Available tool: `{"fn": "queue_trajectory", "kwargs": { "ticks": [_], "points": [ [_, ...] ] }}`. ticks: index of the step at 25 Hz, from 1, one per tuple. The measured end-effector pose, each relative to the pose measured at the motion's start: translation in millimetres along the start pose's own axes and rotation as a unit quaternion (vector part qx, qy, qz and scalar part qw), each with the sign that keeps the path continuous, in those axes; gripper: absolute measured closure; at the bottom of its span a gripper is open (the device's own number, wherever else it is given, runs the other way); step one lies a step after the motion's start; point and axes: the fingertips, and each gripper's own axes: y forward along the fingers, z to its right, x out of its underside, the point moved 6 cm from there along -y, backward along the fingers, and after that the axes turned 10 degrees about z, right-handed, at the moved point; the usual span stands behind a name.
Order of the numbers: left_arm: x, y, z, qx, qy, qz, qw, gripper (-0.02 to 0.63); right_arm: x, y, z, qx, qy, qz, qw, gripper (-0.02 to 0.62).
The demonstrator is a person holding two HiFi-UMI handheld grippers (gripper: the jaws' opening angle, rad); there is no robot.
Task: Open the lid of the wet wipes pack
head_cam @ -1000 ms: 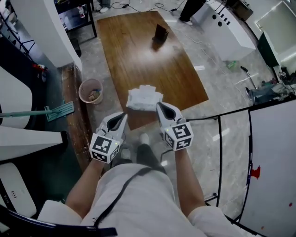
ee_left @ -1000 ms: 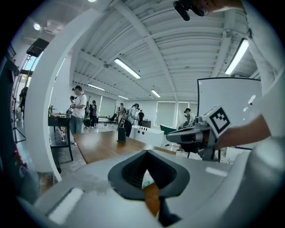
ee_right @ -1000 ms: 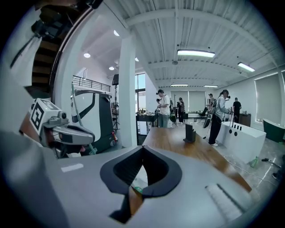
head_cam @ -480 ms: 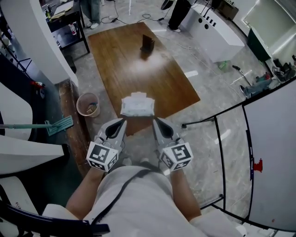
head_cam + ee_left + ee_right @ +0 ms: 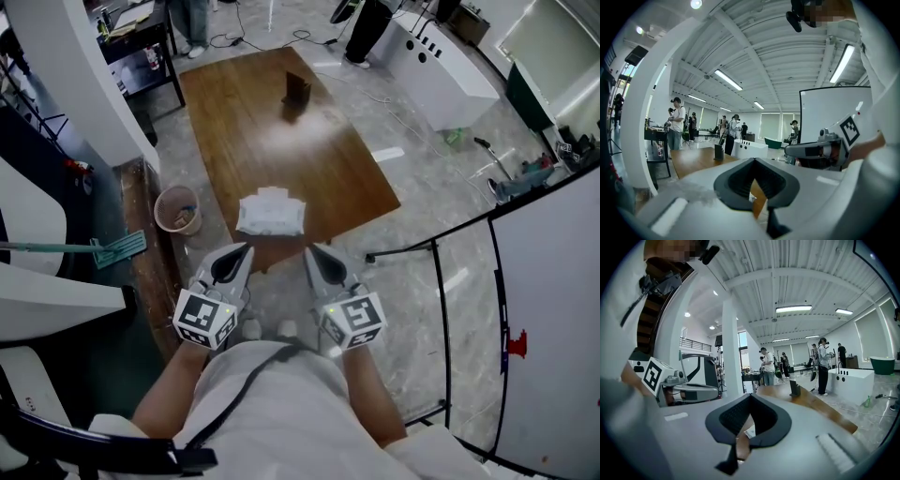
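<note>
Your left hand-held gripper [image 5: 240, 255] and your right hand-held gripper [image 5: 315, 255] are side by side in front of your body, a little apart from each other. Both are clenched, jaws together, with nothing between them. The wet wipes pack [image 5: 271, 213] lies flat on the wooden tabletop [image 5: 281, 122], near its closest edge. It is just ahead of both grippers, and neither touches it.
</note>
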Motion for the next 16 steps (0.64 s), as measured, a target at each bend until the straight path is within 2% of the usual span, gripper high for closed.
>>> {"fn": "queue_trajectory", "kwargs": {
  "ticks": [16],
  "points": [
    [5,14,5,-0.016,0.000,-0.010,0.9998,0.601,3,7,20,-0.020,-0.005,-0.011,1.000,0.588]
  ]
}}
